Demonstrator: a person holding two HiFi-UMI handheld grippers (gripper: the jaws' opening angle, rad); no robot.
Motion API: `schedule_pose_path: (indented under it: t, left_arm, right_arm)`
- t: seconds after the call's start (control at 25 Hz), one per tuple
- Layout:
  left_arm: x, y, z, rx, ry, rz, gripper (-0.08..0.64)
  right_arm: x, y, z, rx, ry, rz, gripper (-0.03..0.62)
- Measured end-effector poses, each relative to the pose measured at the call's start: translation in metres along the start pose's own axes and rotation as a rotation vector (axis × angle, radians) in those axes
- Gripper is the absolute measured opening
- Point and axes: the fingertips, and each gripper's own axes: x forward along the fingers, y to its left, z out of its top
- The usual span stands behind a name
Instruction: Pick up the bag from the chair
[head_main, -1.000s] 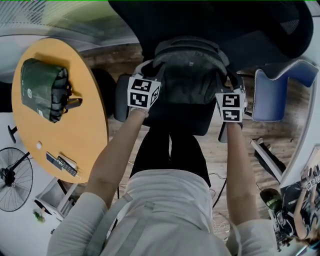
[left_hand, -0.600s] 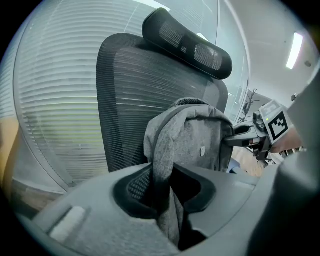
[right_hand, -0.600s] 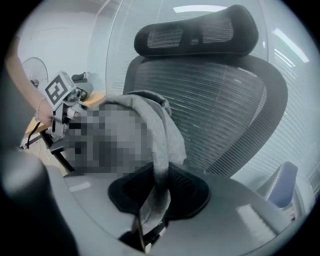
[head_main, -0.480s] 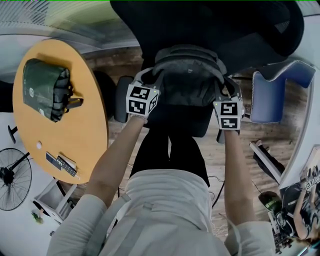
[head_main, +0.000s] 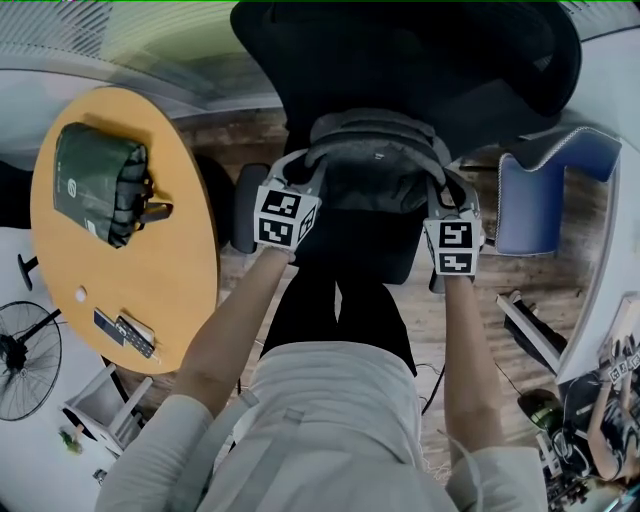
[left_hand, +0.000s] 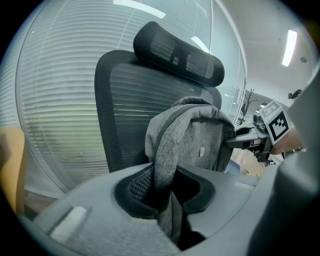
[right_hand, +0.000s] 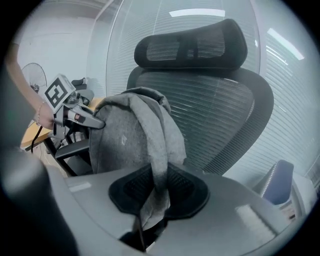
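The grey bag (head_main: 375, 165) leans against the chair (head_main: 420, 50) backrest. The left gripper (left_hand: 162, 192) and right gripper (right_hand: 156, 192) have just been closing, and their fingers (left_hand: 132, 187) pinch the bag's fabric at its left and right sides. A green pouch (head_main: 95, 180) lies on the table (head_main: 150, 290), left.

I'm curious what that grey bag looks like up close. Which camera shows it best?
The left gripper view: the grey bag fills the middle, its fabric, small tag and strap clear. The right gripper view shows its other side. The head view shows only its top from above.
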Motion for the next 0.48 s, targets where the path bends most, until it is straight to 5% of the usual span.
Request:
schedule_pose_path:
  t: [0.48]
  left_arm:
    - [-0.028, -0.006, 0.05, 0.033, -0.064, 0.016, 0.064]
  right_arm:
    - [-0.03, -0.011, 0.045, 0.003, -0.073, -0.03, 0.061]
